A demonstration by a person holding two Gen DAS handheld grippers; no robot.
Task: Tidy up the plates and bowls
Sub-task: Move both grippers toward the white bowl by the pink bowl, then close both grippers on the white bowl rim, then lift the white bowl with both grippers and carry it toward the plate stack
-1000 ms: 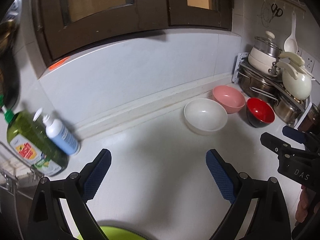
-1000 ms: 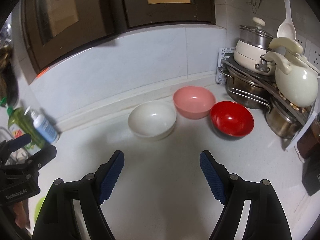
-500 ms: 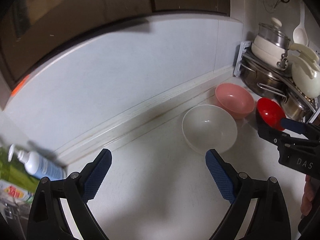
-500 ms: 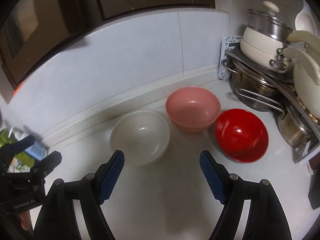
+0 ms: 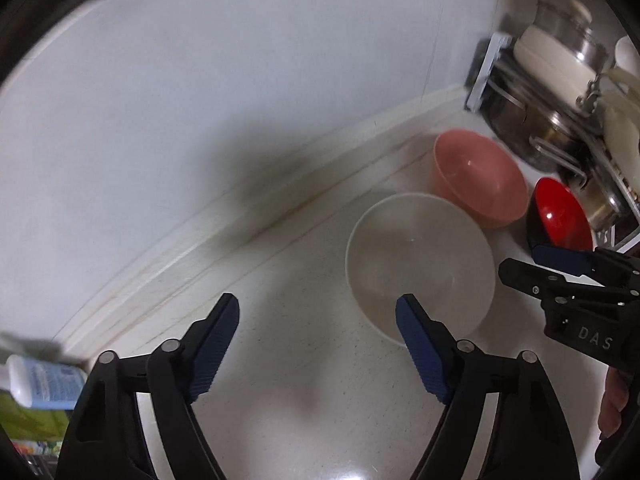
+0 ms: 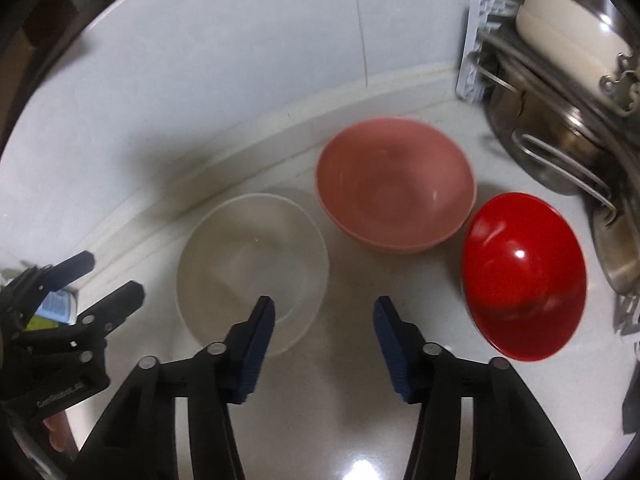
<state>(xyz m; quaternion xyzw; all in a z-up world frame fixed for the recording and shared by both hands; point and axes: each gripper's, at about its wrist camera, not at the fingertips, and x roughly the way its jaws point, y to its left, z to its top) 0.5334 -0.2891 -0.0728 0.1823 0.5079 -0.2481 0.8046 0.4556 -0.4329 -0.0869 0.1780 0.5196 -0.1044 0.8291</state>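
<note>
Three empty bowls stand on the white counter near the back wall: a white bowl (image 6: 252, 268), a pink bowl (image 6: 394, 182) behind it to the right, and a red bowl (image 6: 524, 276) at the far right. My right gripper (image 6: 324, 312) is open, low over the counter, with its left finger at the white bowl's near rim. In the left wrist view the white bowl (image 5: 420, 262), pink bowl (image 5: 480, 176) and red bowl (image 5: 562, 218) sit ahead to the right. My left gripper (image 5: 318, 316) is open and empty, its right finger at the white bowl's near edge.
A rack with stacked steel pots and a cream pan (image 6: 560, 92) fills the right corner, close behind the red bowl. A white-and-blue bottle (image 5: 40, 380) stands at the far left by the wall. A hand (image 5: 612, 408) holds the right gripper.
Both grippers have moved forward and down toward the bowls, which now look much larger. The cabinets have dropped out of view. Both grippers stay open.
</note>
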